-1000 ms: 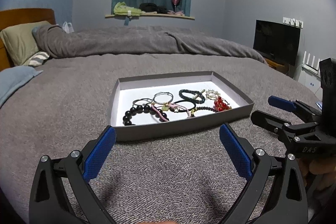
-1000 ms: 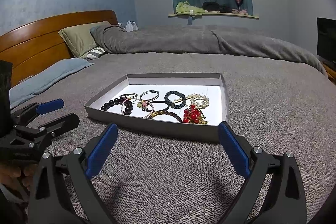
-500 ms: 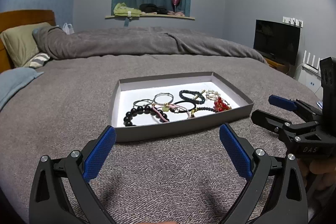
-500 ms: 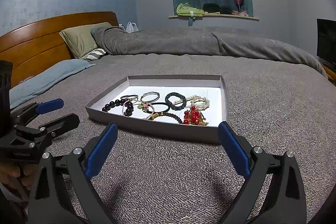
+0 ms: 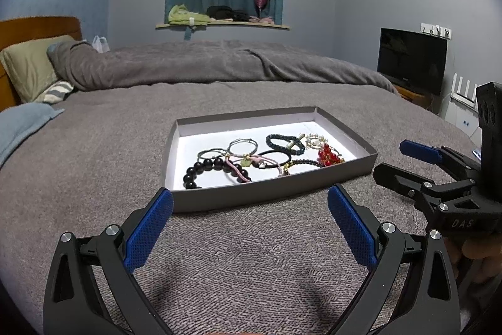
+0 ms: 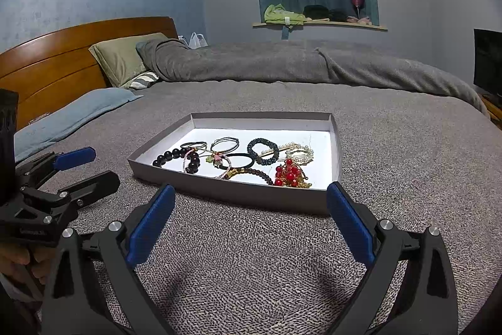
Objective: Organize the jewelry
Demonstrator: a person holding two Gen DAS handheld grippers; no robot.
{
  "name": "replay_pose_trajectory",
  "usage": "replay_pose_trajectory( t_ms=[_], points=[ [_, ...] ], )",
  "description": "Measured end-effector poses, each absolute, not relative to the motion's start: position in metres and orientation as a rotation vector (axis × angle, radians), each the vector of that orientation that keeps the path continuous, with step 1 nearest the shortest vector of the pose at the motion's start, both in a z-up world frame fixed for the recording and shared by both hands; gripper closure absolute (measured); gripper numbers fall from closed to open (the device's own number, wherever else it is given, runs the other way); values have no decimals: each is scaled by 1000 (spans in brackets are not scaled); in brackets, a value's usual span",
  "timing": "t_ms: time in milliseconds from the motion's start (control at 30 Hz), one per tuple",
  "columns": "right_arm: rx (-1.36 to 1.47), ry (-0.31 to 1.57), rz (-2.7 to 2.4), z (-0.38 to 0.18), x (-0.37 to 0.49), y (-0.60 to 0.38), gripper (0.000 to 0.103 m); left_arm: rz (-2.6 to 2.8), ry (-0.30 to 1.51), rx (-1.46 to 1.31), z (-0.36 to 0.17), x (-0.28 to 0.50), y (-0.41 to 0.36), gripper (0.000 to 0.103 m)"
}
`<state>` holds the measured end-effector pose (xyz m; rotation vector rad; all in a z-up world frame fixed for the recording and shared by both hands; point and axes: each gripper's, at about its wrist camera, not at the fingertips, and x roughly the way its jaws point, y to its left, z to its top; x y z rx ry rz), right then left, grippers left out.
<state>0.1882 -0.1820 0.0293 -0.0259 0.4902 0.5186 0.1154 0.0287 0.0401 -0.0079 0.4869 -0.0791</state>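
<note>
Item 1: shallow grey box lid (image 5: 269,193), white inside, lying flat on the grey bedspread (image 5: 251,256) directly ahead of you.

Contents, all loose on the white floor and bunched toward the near side:
- black bead bracelet (image 5: 204,168), nearest the left wall;
- two thin wire bangles (image 5: 241,146), overlapping each other;
- pink cord bracelet (image 5: 238,171) with a small green charm, lying across the black beads;
- black hair tie (image 5: 274,157), centre;
- dark teal beaded bracelet (image 5: 284,143) with a pale bar clip across it;
- pearl hair clip (image 6: 298,151), toward the right wall;
- red bead cluster (image 6: 290,173) on gold chain, near right corner;
- brown-and-gold bead strand (image 6: 251,173) along the near wall.

Item 2: your left gripper (image 5: 249,228), tongs spread wide, holding nothing, hovering short of the lid's near wall.

Item 3: your right gripper (image 6: 249,226), tongs likewise spread wide and empty, short of the lid's near right corner.

Surroundings: olive pillow (image 6: 125,58), rumpled grey duvet (image 6: 282,62), wooden headboard (image 6: 62,58), dark television (image 5: 411,62).
</note>
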Motion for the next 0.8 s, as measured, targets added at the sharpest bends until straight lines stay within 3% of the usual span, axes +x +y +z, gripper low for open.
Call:
replay_pose_trajectory(
  t_ms=[800],
  points=[
    [-29,489,519,30,188,-181,7,-90,493,-7,40,115,28,5]
  ],
)
